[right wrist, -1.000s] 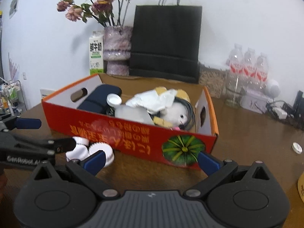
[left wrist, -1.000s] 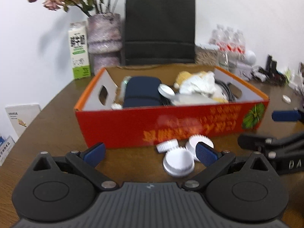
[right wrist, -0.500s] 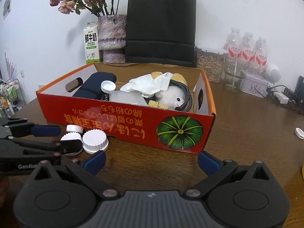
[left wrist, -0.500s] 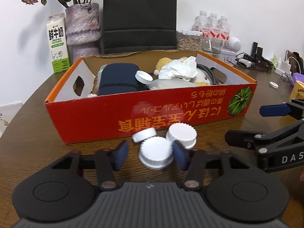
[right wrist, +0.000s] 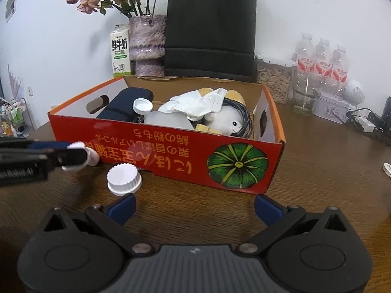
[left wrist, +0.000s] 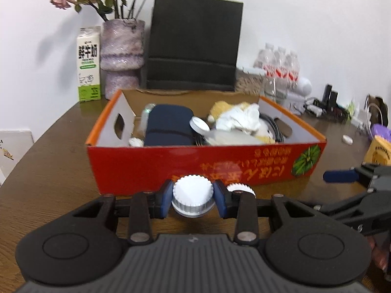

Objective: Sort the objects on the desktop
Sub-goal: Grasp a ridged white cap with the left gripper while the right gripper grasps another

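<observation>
Since the earlier frames, the left gripper [left wrist: 193, 196] has been closed from wide apart onto a ribbed white cap [left wrist: 192, 195], and its jaws have just been closing further; the cap, which lay on the table in front of the red cardboard box [left wrist: 151, 163], is now clamped between the blue pads [left wrist: 167, 199] and is seen raised against the box's front wall. In the right wrist view the same cap [right wrist: 74, 157] is seen blurred at the tip of the left gripper [right wrist: 73, 155], just in front of the box's [right wrist: 171, 151] left front corner. A second ribbed white cap [right wrist: 124, 179] is left lying on the wooden table [right wrist: 330, 183] just before the box's front wall, and in the left wrist view it [left wrist: 239, 188] is partly hidden behind the gripper's right finger. A third, smaller cap cannot be made out clearly.

The right gripper [right wrist: 194, 206] is held with its jaws wide apart and nothing between them, near the box's front wall toward the green pumpkin print [right wrist: 237, 166].

Inside the box a dark blue pouch [right wrist: 127, 108], a white lid [right wrist: 142, 105], crumpled white paper [right wrist: 195, 105], a coiled cable [right wrist: 245, 119] and a plush toy [right wrist: 227, 119] are seen. Behind the box stand a black paper bag [right wrist: 210, 29], a vase of dried roses [right wrist: 146, 41] and a milk carton [right wrist: 120, 50].
</observation>
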### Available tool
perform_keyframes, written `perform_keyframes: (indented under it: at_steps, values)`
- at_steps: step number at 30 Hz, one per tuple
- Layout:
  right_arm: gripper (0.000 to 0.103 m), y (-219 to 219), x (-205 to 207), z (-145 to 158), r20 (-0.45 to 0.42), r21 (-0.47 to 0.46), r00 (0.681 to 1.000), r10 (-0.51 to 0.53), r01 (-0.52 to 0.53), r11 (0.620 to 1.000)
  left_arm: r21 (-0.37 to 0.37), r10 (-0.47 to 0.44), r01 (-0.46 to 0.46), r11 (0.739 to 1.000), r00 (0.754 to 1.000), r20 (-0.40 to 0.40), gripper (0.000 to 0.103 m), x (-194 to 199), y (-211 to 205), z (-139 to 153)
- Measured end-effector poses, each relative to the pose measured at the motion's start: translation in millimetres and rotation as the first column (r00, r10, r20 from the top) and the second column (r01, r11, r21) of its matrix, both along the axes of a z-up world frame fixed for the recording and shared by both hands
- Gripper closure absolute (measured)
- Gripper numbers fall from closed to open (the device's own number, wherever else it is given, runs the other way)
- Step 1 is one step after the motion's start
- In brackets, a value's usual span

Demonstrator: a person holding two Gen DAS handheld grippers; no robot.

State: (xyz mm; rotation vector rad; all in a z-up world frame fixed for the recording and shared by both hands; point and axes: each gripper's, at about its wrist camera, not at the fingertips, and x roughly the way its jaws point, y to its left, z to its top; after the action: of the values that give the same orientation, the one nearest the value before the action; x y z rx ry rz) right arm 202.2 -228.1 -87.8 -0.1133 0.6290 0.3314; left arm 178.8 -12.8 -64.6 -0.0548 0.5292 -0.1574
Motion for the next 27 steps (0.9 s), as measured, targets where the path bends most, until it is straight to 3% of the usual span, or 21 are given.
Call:
perform_keyframes:
  at_steps: [15, 21, 27]
  values:
    - [0.001, 42, -3, -2, 0.014, -0.003, 0.998, 0.056, -0.056, 0.998, -0.021, 0.041, -0.041, 0.999, 0.999, 0.018, 0.066, 0, 28, 6]
    - [0.014, 59, 4, -3, 0.016, -0.001, 0.999, 0.047, -0.047, 0.999, -0.023, 0.072, -0.072, 0.997, 0.997, 0.009, 0.066, 2, 48, 3]
    - [0.038, 73, 11, -4, 0.009, 0.013, 0.999, 0.052, -0.052, 0.999, -0.027, 0.074, -0.074, 0.997, 0.997, 0.007, 0.066, 0, 59, 4]
